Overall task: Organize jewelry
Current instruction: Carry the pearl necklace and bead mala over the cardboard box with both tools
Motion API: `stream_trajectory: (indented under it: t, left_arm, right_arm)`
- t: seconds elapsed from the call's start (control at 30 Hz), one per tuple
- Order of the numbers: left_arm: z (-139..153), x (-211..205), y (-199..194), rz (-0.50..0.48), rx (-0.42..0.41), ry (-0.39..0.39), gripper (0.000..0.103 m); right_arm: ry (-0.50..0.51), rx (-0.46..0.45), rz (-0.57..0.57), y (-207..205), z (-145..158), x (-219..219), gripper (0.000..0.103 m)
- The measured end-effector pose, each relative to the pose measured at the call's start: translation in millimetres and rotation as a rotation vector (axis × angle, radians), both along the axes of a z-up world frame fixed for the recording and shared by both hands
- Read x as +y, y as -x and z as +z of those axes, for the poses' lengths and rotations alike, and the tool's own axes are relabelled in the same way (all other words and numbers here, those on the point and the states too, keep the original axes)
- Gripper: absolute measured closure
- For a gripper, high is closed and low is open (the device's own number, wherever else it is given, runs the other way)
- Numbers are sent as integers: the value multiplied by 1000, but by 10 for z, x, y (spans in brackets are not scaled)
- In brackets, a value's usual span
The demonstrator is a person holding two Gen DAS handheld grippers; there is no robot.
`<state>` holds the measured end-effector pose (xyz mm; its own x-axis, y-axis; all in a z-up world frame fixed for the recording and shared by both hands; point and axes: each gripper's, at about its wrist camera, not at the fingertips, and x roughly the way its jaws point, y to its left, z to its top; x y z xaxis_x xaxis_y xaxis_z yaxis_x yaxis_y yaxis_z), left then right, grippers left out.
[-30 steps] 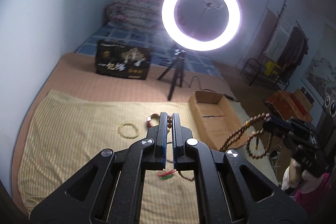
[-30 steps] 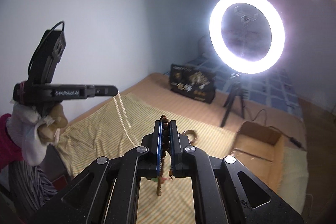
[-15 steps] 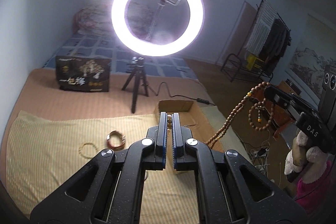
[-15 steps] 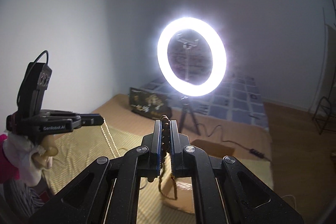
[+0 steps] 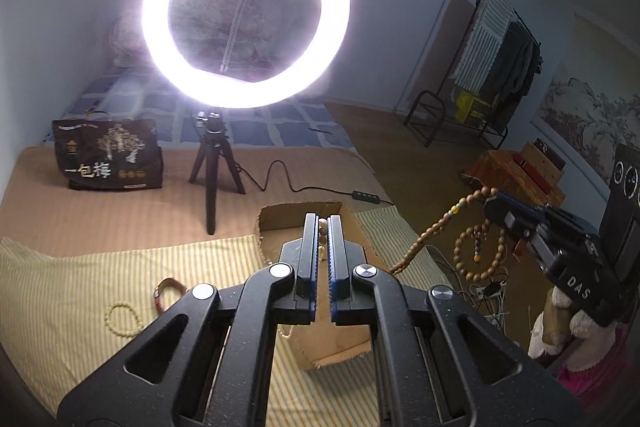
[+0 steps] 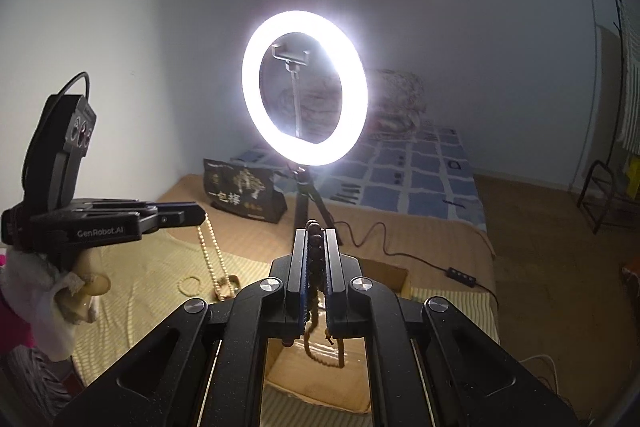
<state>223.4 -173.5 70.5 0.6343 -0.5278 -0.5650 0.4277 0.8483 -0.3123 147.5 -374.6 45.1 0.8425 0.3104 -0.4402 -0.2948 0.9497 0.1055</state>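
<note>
Two sets of tongs, both clamped tight! Left tongs (image 5: 322, 227) grip a pale bead necklace (image 6: 210, 255), which dangles over the striped cloth (image 5: 80, 287). Right tongs (image 6: 315, 233) pinch a dark wooden bead strand (image 5: 436, 227), its loops hanging over the open cardboard box (image 5: 344, 343) on the bed. Further out, a small pale bracelet (image 5: 122, 319) and a brown bangle (image 5: 168, 291) lie on the cloth, just beside each other. Behind the box blazes a ring light (image 5: 246, 7) on its tripod.

Light: a bright ring lamp (image 5: 246, 7) on a tripod.
Walls: pale, plain.
Furniture: clothes rack (image 5: 496, 67) at right.
Floor: brown.
</note>
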Motion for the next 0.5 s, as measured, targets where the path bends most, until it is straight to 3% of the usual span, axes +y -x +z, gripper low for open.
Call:
stream_trajectory:
  t: [0.5]
  left_arm:
    - [-391,-611,-575,-42,39,-24,101]
  right_arm:
    - [-15,91,-22,-205,-459,-293,98]
